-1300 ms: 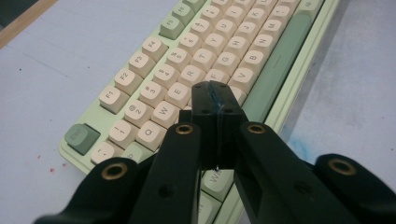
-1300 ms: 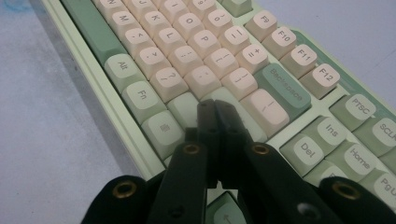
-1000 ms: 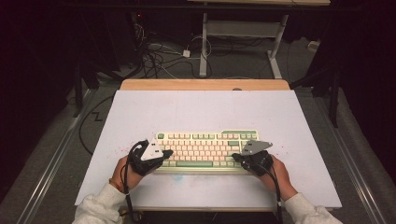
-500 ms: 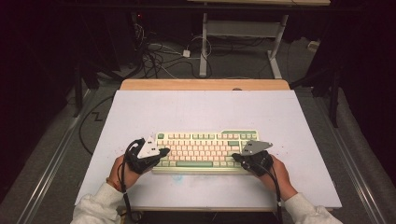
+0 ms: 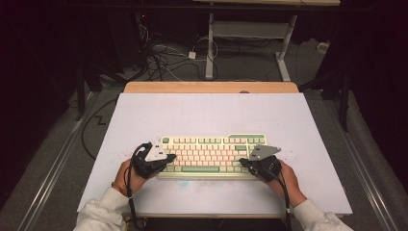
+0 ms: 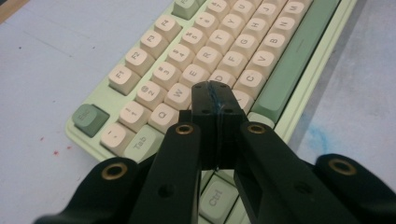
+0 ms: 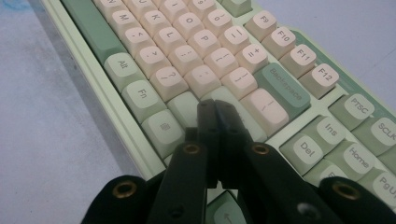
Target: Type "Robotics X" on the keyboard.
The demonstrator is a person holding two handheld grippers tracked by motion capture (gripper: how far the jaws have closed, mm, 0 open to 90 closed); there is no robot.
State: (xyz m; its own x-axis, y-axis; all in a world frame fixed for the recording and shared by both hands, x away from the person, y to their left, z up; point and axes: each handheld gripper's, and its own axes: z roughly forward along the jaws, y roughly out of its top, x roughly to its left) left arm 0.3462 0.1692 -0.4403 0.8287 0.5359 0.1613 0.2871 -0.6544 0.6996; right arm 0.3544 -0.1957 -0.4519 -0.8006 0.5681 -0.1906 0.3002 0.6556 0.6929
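High view is showing a green and cream keyboard [image 5: 211, 155] lying near the front of the pale surface [image 5: 211, 110]. Both grippers are hovering over it, the left gripper [image 5: 163, 161] at its left end and the right gripper [image 5: 248, 162] at its right end. Each one is keeping its jaws pressed together (nothing between them), tips sitting over the keys.
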